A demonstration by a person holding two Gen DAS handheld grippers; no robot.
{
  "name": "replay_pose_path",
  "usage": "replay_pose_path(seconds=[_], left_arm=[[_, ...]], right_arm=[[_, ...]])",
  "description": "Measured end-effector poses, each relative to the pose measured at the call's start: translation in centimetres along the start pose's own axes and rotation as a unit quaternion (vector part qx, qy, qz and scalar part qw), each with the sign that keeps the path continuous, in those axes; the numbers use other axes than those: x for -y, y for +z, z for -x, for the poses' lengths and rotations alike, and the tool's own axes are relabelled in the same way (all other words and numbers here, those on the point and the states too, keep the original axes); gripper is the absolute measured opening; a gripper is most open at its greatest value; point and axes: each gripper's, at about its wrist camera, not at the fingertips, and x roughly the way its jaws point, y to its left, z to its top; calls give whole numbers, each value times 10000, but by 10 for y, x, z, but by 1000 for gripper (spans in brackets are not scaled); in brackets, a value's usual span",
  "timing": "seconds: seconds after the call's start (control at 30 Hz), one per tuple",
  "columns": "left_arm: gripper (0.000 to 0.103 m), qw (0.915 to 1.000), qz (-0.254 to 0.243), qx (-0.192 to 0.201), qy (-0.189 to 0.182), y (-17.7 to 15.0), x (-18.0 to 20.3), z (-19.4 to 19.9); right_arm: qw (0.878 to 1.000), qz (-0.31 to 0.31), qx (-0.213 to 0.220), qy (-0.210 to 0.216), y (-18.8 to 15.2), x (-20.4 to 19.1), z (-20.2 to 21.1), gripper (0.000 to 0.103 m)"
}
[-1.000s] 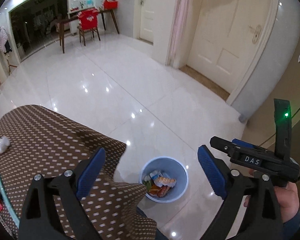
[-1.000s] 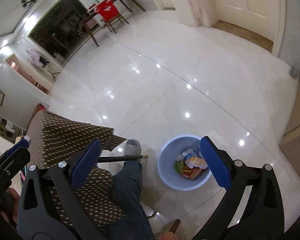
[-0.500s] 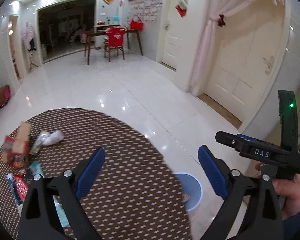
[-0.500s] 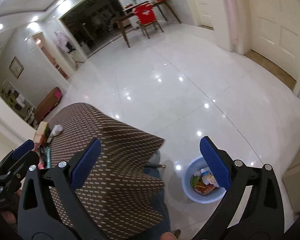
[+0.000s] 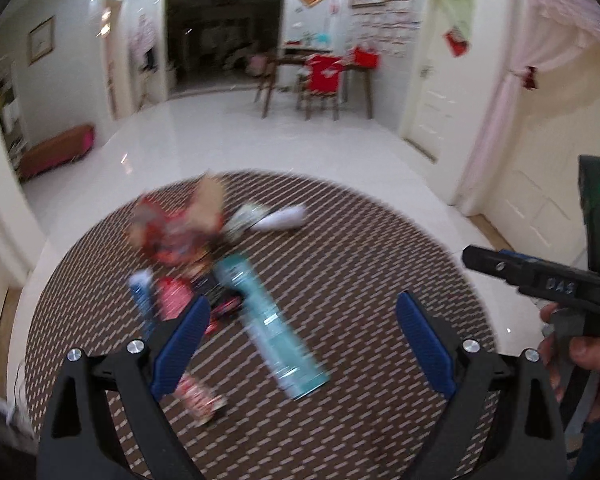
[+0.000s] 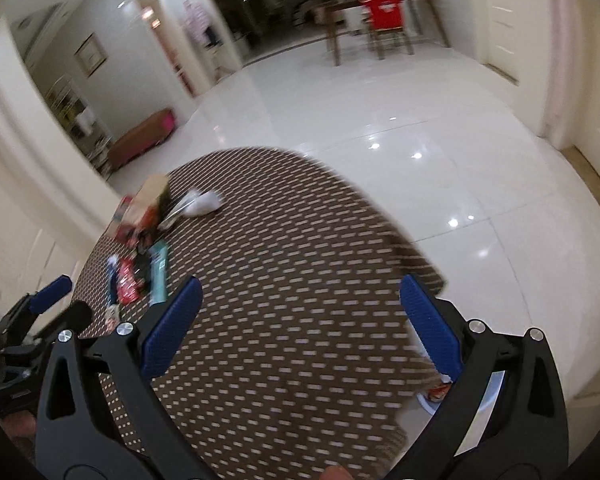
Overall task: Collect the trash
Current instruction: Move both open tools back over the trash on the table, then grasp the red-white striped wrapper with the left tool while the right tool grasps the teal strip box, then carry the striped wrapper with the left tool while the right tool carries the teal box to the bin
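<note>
Both tongs stand wide apart and hold nothing. In the left wrist view the left gripper (image 5: 300,340) hovers over the round table (image 5: 380,264) with its brown dotted cloth, and the right gripper (image 5: 540,284) shows at the right edge in a hand (image 5: 580,364). The trash sits in a loose pile on the far left part of the table: a teal tube (image 5: 268,324), a red wrapper (image 5: 172,300), a small blue packet (image 5: 140,292), a torn brown carton (image 5: 208,204) and a white crumpled piece (image 5: 280,218).

The teal tube lies nearest, just ahead of the left gripper and between the lines of its fingers, its long axis running from far left to near right, so slantwise across the opening. The left gripper looks the better placed; a slight turn of the wrist would likely set the jaws across the tube's width. From the right gripper (image 6: 300,320) the pile lies well off to the left, while the blue bin (image 6: 488,396) peeps out past the table's edge on the floor at its right.
</note>
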Motion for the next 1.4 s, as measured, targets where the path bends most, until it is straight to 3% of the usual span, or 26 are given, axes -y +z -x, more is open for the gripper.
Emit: replay_pose_path(seconds=[0.27, 0.43, 0.6, 0.63, 0.67, 0.77, 0.8, 0.9, 1.0, 1.07, 1.13, 1.2, 1.3, 1.4], left_arm=[[92, 9946, 764, -484, 501, -39, -58, -18], [92, 9914, 882, -718, 652, -52, -75, -33], [69, 9897, 874, -956, 612, -56, -80, -51], [68, 9901, 818, -934, 655, -56, -79, -53], [61, 9905, 746, -926, 689, -56, -78, -54], [20, 9923, 622, -885, 595, -55, -78, -53], [16, 9926, 660, -909, 457, -55, -80, -52], [14, 9932, 607, -901, 422, -57, -82, -47], [14, 9931, 670, -864, 420, -64, -86, -38], [14, 9928, 715, -847, 443, -68, -90, -33], [14, 9926, 754, -838, 458, -68, -90, -29], [14, 9927, 779, -796, 467, -69, -92, -23], [14, 9934, 774, -709, 451, -68, -92, -14], [14, 9946, 743, -622, 384, -67, -88, -6]], right_arm=[[9964, 613, -475, 332, -10, -56, -45, 97], [9934, 858, -633, 414, -17, -81, -64, 97], [9906, 1046, -759, 443, -24, -98, -79, 97], [9901, 1087, -769, 446, -25, -100, -81, 97], [9895, 1126, -779, 452, -26, -103, -83, 97], [9882, 1214, -808, 469, -27, -113, -92, 97], [9874, 1263, -825, 473, -28, -117, -97, 97], [9844, 1451, -862, 487, -30, -133, -109, 95], [9782, 1803, -917, 461, -35, -154, -123, 80], [9719, 2225, -744, 185, -40, -170, -131, 74], [9655, 2525, -640, -56, -43, -181, -134, 50], [9630, 2614, -653, 65, -44, -187, -134, 27], [9605, 2688, -712, 90, -48, -187, -129, 27], [9690, 2343, -742, 242, -47, -163, -118, 27]])
